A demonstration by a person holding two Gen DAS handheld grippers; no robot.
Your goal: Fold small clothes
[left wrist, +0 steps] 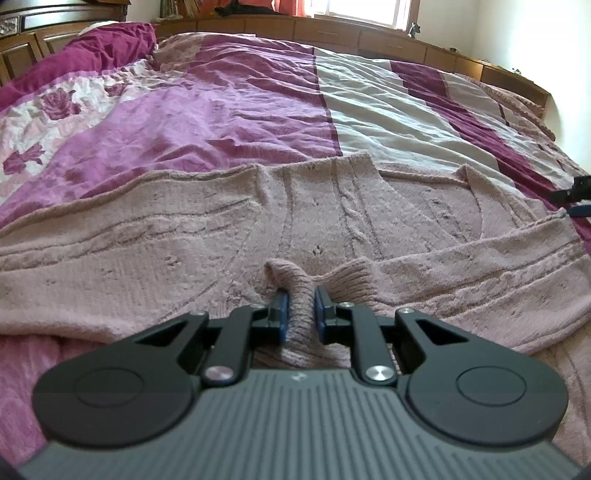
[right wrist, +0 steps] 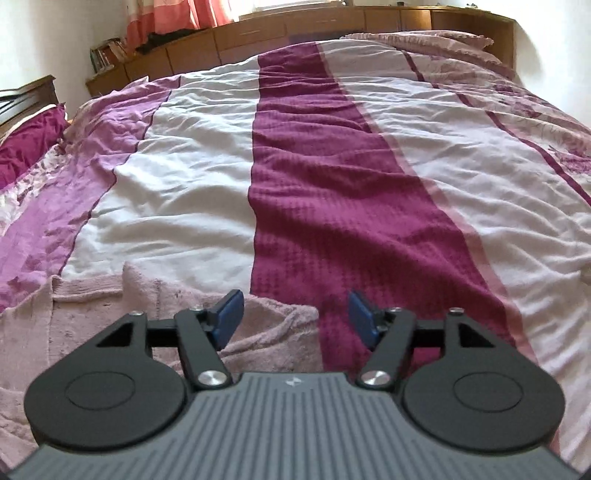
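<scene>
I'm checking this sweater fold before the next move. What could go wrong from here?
1. The left gripper pinches only a narrow bunch of the ribbed edge of the sweater; a pull could let the knit slip out or stretch.
2. The right gripper is open and holds nothing, so a lift by one side may drag the sweater crooked.
3. The bedspread is wrinkled, and the fold could come out uneven.

Sweater (left wrist: pixel 369 221): pale pink cable knit, fuzzy. Bedspread (right wrist: pixel 314 184): creased woven cloth, waffle-textured magenta stripe. Left gripper (left wrist: pixel 301 306): matt black plastic, bright metal rivets. Headboard (right wrist: pixel 295 26): satin wood.
</scene>
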